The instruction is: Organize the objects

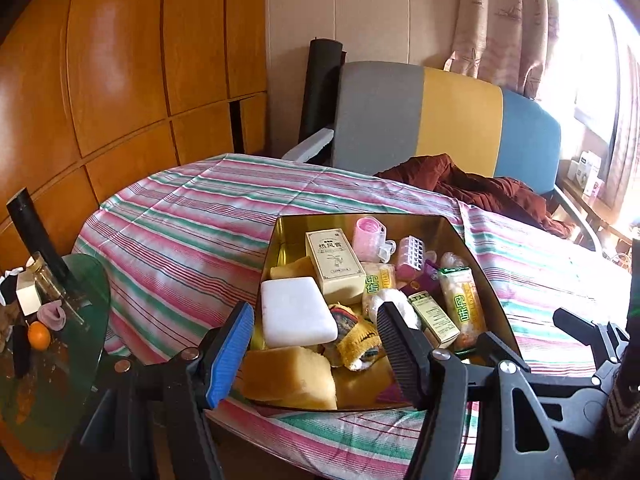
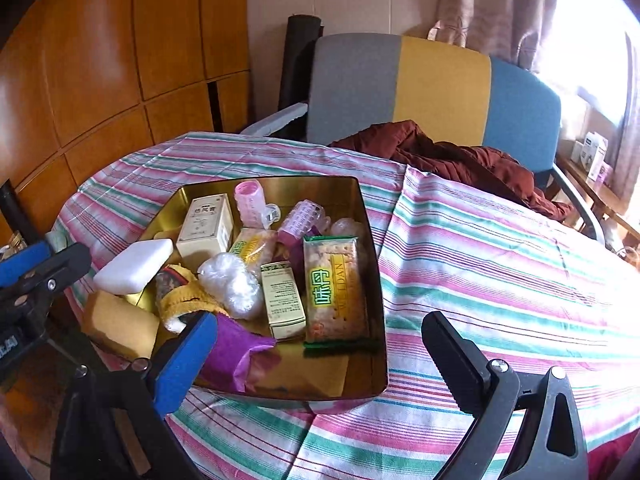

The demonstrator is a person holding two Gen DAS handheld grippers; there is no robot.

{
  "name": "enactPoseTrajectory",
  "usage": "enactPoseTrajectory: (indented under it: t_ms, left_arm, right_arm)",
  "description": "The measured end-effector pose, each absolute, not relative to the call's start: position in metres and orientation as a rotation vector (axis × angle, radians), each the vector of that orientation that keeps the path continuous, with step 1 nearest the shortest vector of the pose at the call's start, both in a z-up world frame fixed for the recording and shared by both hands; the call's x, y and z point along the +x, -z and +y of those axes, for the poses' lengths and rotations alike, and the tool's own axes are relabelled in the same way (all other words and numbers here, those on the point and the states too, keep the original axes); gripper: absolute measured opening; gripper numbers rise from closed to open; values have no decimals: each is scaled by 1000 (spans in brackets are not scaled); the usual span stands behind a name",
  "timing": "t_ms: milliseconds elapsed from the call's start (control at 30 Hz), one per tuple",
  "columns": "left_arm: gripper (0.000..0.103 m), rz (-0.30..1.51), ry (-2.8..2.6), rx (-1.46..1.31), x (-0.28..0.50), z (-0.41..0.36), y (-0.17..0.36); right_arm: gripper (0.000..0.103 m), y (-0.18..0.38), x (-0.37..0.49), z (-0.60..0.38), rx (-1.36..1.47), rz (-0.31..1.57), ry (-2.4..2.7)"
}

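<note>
While both tools hang above the near edge of the bench, neither one holds anything. The left tool (image 1: pixel 316 344) has its fingers spread apart, one blue-padded and one black and ribbed, and between them the near end of a gold tin (image 1: pixel 472 248) shows. Whether those fingers touch the things inside cannot be told from this angle. The right tool (image 2: pixel 320 344) is spread wider still; its blue-padded finger sits in front of the tin's near left corner, over a crumpled purple wrapper (image 2: pixel 236 352), and its black finger hangs over the bare striped tablecloth (image 2: pixel 500 264) to the right of the tin.

The tin is square, shallow and open-topped, standing on the cloth toward the left near part of the bench. It is crowded. A white soap bar (image 1: pixel 296 312) leans on its left rim, with a yellow sponge (image 1: pixel 288 376) at the near left corner hanging partly over the edge. Beside them lie a cream carton (image 1: pixel 336 264), a pink hair roller (image 1: pixel 370 238) at the far wall, a second roller, purple and pink (image 1: pixel 412 256), two cracker packets (image 2: pixel 336 292) with green lettering, a small green-and-white medicine box (image 2: pixel 282 300), a ball of clear plastic (image 2: pixel 236 280) and a yellow knitted cloth (image 1: pixel 358 340).

Past the far edge stands a chair (image 1: pixel 456 116) banded grey, yellow and blue, with a dark red garment (image 1: pixel 480 188) heaped on its seat. Left of the bench, a small glass side table (image 1: pixel 80 320) carries an orange (image 1: pixel 39 335).
</note>
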State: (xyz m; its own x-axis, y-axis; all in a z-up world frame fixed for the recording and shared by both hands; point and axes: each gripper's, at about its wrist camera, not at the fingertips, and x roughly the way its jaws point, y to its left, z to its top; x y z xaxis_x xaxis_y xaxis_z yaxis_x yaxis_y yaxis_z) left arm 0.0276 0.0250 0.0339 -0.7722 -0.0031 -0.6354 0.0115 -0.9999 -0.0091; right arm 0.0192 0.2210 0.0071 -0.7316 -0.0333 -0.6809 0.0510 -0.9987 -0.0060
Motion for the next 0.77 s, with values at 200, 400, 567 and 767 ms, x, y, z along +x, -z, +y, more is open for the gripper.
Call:
enactPoseTrajectory:
  t_ms: [200, 400, 567, 767]
  left_arm:
    - [65, 9, 2961, 1063, 28, 27, -33]
    - [61, -8, 2962, 1053, 27, 26, -31]
    - [56, -29, 2959, 1039, 26, 26, -30]
    - [56, -22, 2953, 1076, 22, 25, -28]
  right_arm:
    - [103, -6, 18, 222, 1146, 39, 2880]
    - [103, -4, 15, 220, 1160, 51, 2873]
    - [103, -1, 13, 219, 1173, 59, 2866]
    - [103, -1, 13, 219, 1170, 59, 2868]
